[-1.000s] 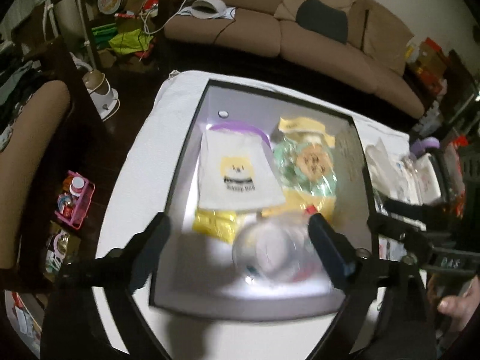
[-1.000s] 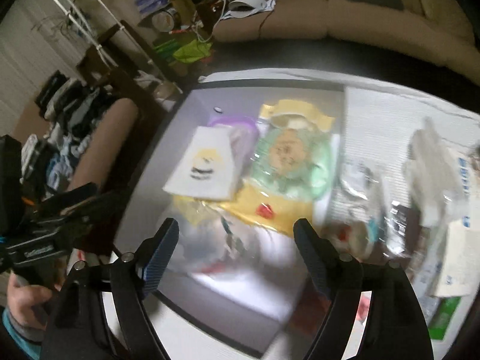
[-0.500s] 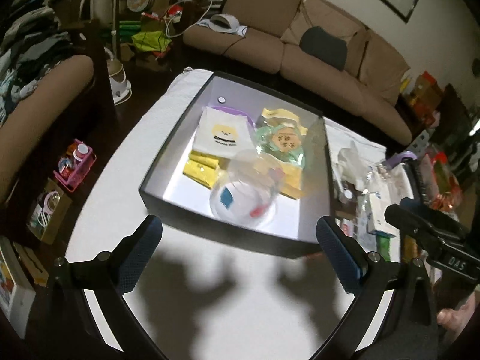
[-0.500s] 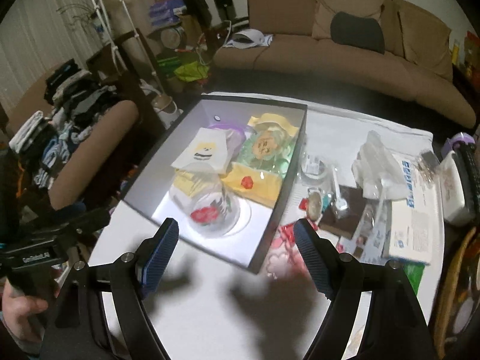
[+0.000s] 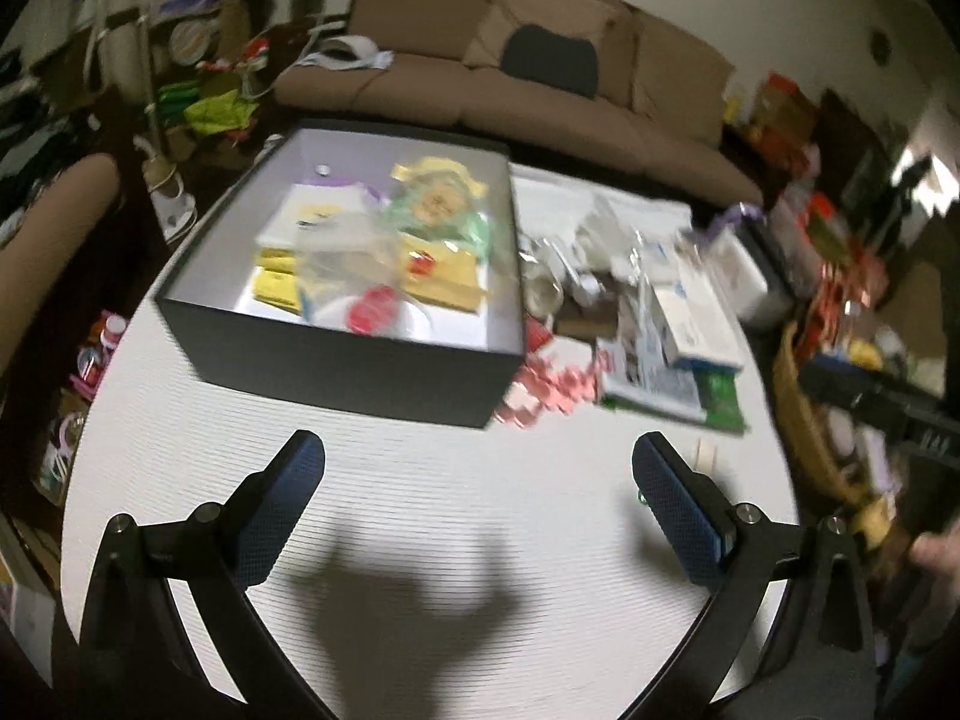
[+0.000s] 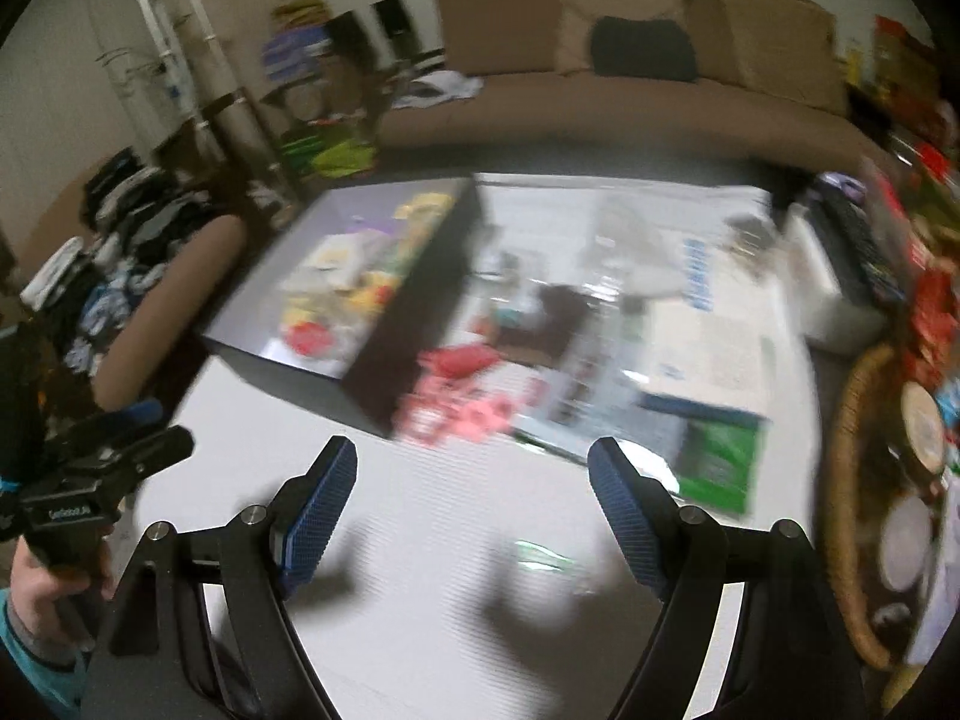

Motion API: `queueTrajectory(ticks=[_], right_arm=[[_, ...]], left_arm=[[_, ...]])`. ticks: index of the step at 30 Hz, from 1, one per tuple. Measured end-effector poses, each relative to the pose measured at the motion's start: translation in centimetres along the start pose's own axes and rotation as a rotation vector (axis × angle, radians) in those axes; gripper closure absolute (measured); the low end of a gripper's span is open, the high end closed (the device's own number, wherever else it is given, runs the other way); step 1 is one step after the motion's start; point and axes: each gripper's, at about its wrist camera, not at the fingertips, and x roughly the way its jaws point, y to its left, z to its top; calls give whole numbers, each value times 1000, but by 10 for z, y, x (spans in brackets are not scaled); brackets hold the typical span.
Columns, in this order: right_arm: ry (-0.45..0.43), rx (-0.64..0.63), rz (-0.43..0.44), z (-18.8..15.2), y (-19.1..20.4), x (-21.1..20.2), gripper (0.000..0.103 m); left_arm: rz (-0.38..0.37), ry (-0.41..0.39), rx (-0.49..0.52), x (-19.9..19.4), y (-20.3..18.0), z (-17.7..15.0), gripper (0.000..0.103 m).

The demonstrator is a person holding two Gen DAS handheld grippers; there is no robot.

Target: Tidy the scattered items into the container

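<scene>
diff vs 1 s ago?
Both grippers pulled back from over the box: the left gripper and right gripper now hang over bare table, jaws open and empty as before. The clear bag stays in the box; the clutter beside it is untouched.

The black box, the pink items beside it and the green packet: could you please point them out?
black box (image 5: 336,360), left wrist view, front wall.
pink items (image 5: 549,387), left wrist view, middle of cluster.
green packet (image 6: 717,462), right wrist view, its face.
</scene>
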Motion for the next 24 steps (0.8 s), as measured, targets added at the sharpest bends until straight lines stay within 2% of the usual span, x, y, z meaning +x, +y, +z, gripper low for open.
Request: queueTrajectory(ticks=[6, 12, 17, 21, 24], right_arm=[[-17, 91, -74, -38, -60, -2, 20], [-3, 127, -170, -81, -99, 22, 20], [33, 144, -229, -110, -115, 45, 20], [22, 144, -276, -131, -123, 52, 20], [36, 113, -299, -144, -124, 58, 20]], left_arm=[[13, 23, 57, 46, -56, -35, 0], [10, 67, 102, 94, -95, -69, 0], [36, 78, 153, 123, -106, -91, 0], [45, 68, 209, 133, -112, -108, 0], [42, 100, 208, 145, -112, -115, 0]])
